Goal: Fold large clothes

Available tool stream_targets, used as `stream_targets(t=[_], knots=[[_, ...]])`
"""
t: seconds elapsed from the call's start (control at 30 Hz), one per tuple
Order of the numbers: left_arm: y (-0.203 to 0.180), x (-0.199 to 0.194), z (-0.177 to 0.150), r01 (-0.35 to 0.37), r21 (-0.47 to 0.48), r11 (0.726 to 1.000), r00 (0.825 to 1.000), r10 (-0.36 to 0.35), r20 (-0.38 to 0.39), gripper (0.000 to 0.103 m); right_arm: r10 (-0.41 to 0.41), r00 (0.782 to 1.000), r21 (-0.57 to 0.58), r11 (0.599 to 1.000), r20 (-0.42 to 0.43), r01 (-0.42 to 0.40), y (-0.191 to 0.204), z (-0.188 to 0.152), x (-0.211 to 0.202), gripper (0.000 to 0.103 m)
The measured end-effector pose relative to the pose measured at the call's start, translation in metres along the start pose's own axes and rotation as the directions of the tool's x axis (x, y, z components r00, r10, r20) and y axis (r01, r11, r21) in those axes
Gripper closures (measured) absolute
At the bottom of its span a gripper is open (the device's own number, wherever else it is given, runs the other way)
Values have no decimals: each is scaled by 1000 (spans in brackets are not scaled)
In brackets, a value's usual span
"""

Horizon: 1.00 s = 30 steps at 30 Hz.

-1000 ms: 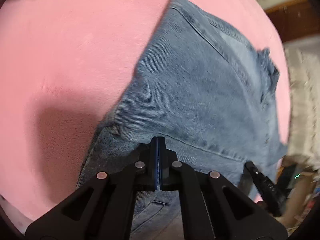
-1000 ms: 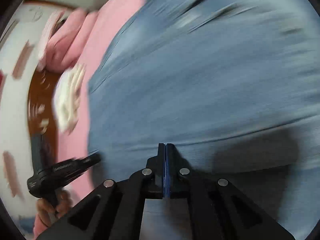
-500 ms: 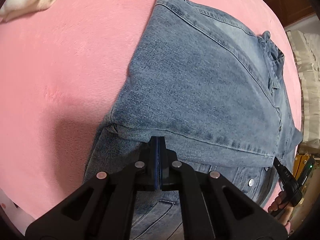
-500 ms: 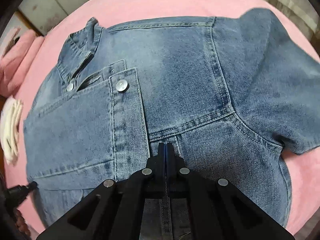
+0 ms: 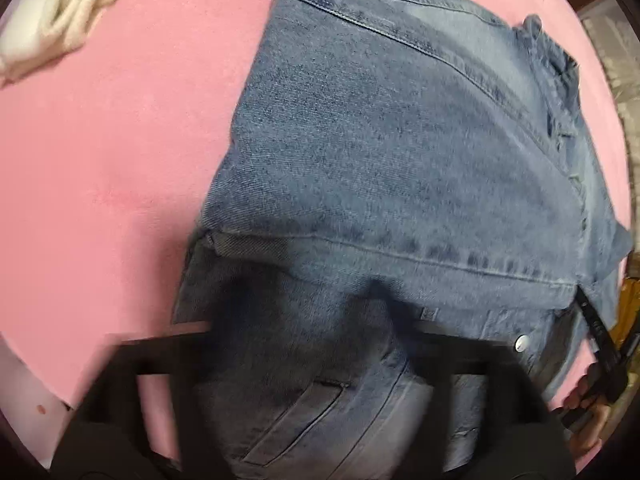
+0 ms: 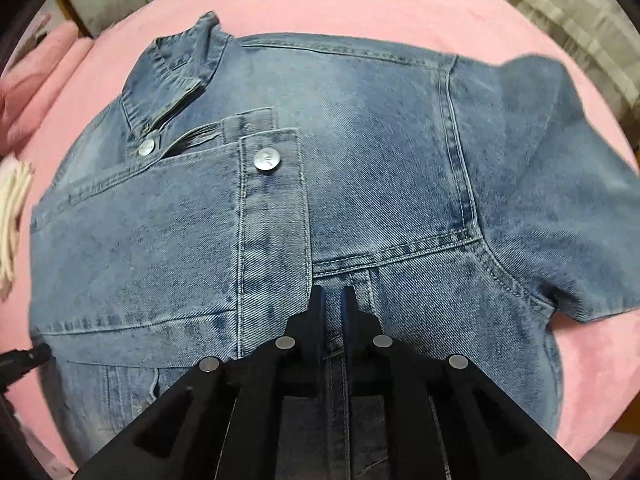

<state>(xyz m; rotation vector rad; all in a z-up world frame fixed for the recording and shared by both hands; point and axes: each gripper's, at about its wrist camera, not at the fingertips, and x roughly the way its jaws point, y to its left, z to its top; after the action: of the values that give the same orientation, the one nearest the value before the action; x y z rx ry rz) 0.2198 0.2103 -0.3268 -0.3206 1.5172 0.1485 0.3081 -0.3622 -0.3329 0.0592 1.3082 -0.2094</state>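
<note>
Left hand-held gripper (image 5: 312, 364) points straight down over the denim jacket (image 5: 400, 160), and its jaws have just been opening: they stand wide apart now, blurred, nothing pinched between them. The jacket lies folded on the pink blanket (image 5: 120, 140). A white cloth (image 5: 60, 16) is bunched at the upper left. Lower right, the right hand-held gripper (image 5: 600, 332) reaches the jacket's edge.

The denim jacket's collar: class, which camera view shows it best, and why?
The right wrist view. There the collar of the denim jacket is sharp, with a metal button beneath it. In the left wrist view the collar is only a small, blurred fold near the picture's right edge.
</note>
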Motion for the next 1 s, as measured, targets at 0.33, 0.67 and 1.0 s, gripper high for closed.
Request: stream_targets(t=[0.33, 0.67, 1.0], knots=[[-10, -15, -21, -70, 164, 984, 997, 67, 29, 15, -89, 985, 116, 991, 151, 72, 25, -14, -53, 23], [-7, -43, -42, -78, 212, 974, 996, 65, 63, 15, 25, 990, 101, 994, 142, -40, 79, -46, -92, 20], [-25, -29, -106, -29, 297, 954, 996, 51, -67, 15, 133, 989, 51, 989, 68, -137, 117, -88, -77, 20]])
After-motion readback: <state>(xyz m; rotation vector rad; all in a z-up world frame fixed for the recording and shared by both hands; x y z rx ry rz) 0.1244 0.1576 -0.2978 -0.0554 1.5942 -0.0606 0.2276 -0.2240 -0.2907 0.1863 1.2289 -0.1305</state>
